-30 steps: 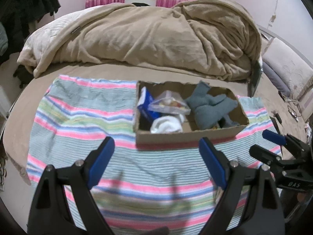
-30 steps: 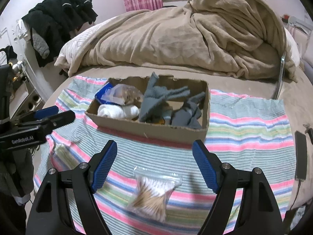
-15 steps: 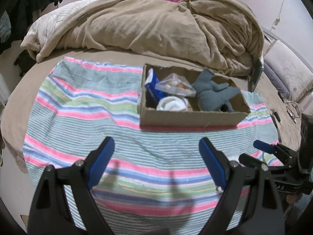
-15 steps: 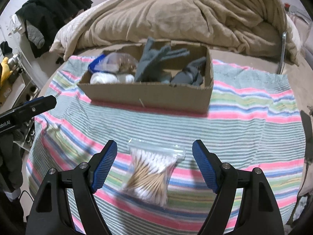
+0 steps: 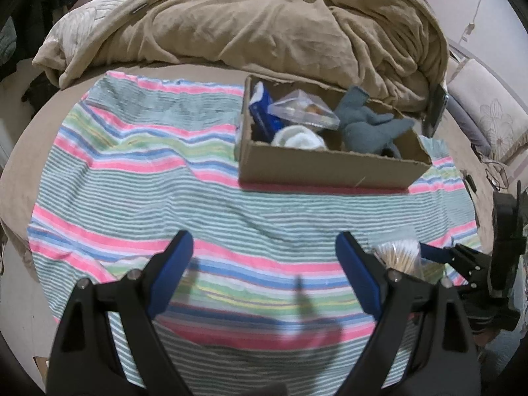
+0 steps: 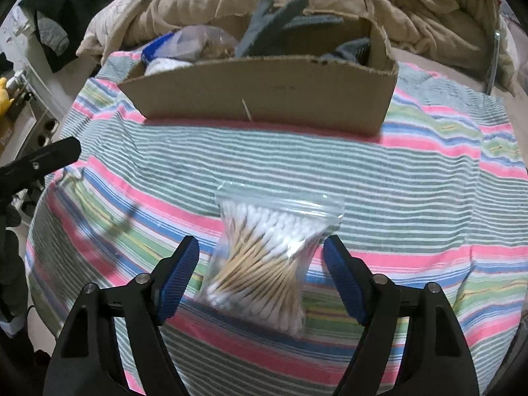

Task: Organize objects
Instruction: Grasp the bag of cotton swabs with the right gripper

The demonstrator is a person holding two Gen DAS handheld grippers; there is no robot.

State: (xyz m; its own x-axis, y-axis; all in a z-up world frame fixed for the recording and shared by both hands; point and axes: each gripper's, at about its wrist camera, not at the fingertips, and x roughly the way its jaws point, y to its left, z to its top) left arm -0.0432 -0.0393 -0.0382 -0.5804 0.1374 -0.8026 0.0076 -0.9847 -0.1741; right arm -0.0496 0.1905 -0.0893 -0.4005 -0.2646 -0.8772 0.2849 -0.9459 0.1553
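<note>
A clear zip bag of cotton swabs (image 6: 264, 257) lies on the striped towel (image 6: 412, 204). My right gripper (image 6: 260, 257) is open, low over the towel, with its blue pads on either side of the bag and apart from it. The bag also shows at the right of the left wrist view (image 5: 401, 255). A cardboard box (image 5: 330, 165) stands at the far side of the towel and holds a blue pack (image 5: 262, 112), a clear bag (image 5: 303, 110), a white roll (image 5: 298, 138) and a grey cloth (image 5: 369, 122). My left gripper (image 5: 264, 260) is open and empty above bare towel.
A rumpled tan blanket (image 5: 264, 26) is heaped behind the box. A pillow (image 5: 488, 115) lies at the right. Dark clothes (image 6: 56, 10) hang at the left beyond the bed edge. The box's near wall (image 6: 264, 92) stands just beyond the swab bag.
My right gripper has moved forward and down, so the swab bag now lies between its pads. My left gripper has drawn back and left; the box sits farther right in its view.
</note>
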